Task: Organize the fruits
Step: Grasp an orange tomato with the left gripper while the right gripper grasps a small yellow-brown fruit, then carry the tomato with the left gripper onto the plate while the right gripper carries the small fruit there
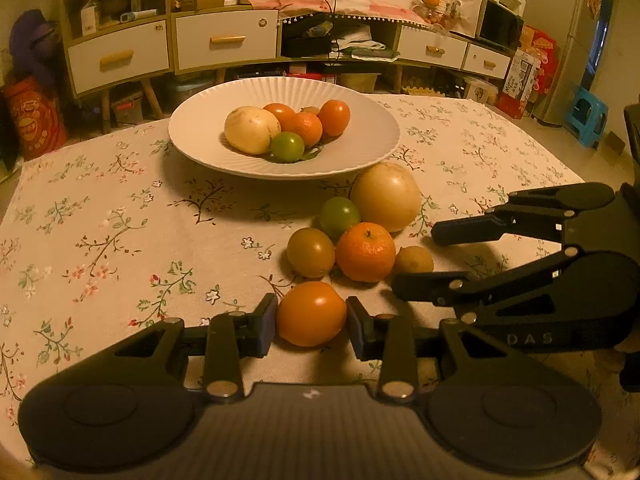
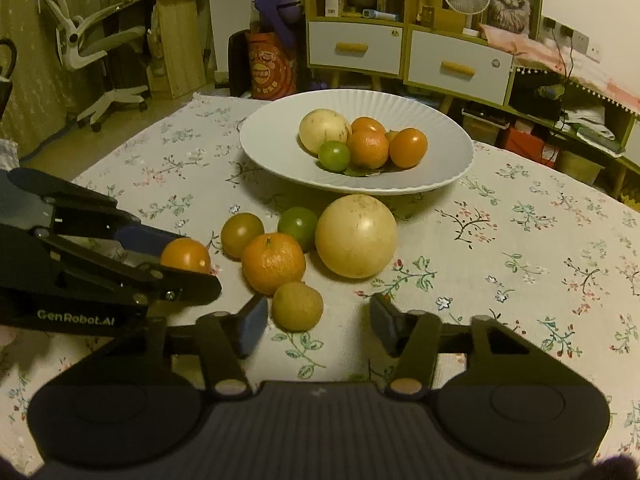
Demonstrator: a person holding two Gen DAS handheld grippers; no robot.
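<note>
- bracketing a smooth, glossy orange tomato (image 1: pixel 311 314), the left gripper (image 1: pixel 311 322) has its blue pads at both sides of the fruit, seemingly grasping it on the cloth.
- the right gripper (image 2: pixel 318 320) is released, jaws spread, a small dull brownish fruit (image 2: pixel 297 306) just inside them.
- five more fruits wait nearby, including a dimpled mandarin (image 2: pixel 273 263) and a round pale melon (image 2: pixel 355 236).
- beyond, the ribbed white plate (image 1: pixel 372 148) holds about six fruits; roughly half done.
- a floral tablecloth (image 1: pixel 120 220) covers the table.

left gripper (image 1: pixel 311 316) | pads apparently touching orange tomato (image 1: pixel 311 313) (on tablecloth (image 1: pixel 120 216))
</note>
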